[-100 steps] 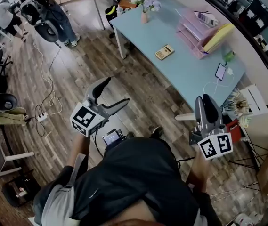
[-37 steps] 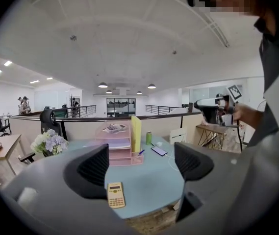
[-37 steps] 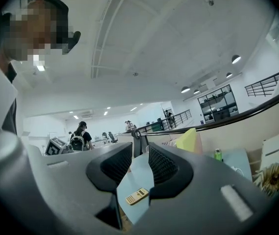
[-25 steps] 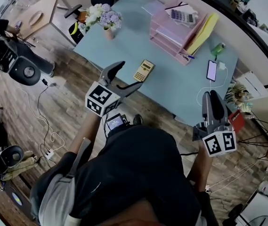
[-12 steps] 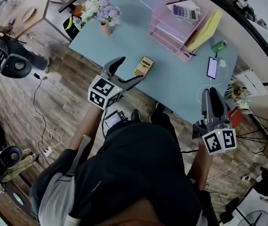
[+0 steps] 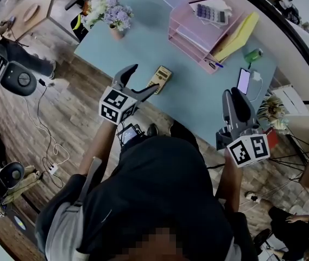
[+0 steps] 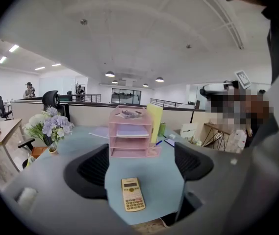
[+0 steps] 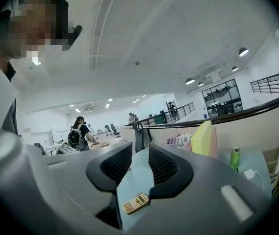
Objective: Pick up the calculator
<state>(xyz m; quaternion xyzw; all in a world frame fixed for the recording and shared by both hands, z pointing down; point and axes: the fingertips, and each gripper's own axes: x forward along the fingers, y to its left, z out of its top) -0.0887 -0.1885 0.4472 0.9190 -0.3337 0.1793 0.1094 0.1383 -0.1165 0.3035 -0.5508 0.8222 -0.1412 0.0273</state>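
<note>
Head view: left gripper (image 6: 146, 76), jaws wide, empty, at 9 o'clock of the calculator (image 6: 161, 78) on the blue table (image 6: 197, 91); right gripper (image 6: 231, 95) at 4 o'clock, jaws together.

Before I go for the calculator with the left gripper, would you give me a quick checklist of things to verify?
1. Left gripper jaws apart, nothing between the pads: ok.
2. Calculator lined up ahead between those jaws in the left gripper view: ok.
3. Calculator lies flat with bare table around it, apart from the pink tray and the flower vase: ok.
4. Pads in contact with the calculator: not ok; the gripper hangs short of it.
5. Right gripper shut, empty and well off to the right of the calculator: ok.
</note>
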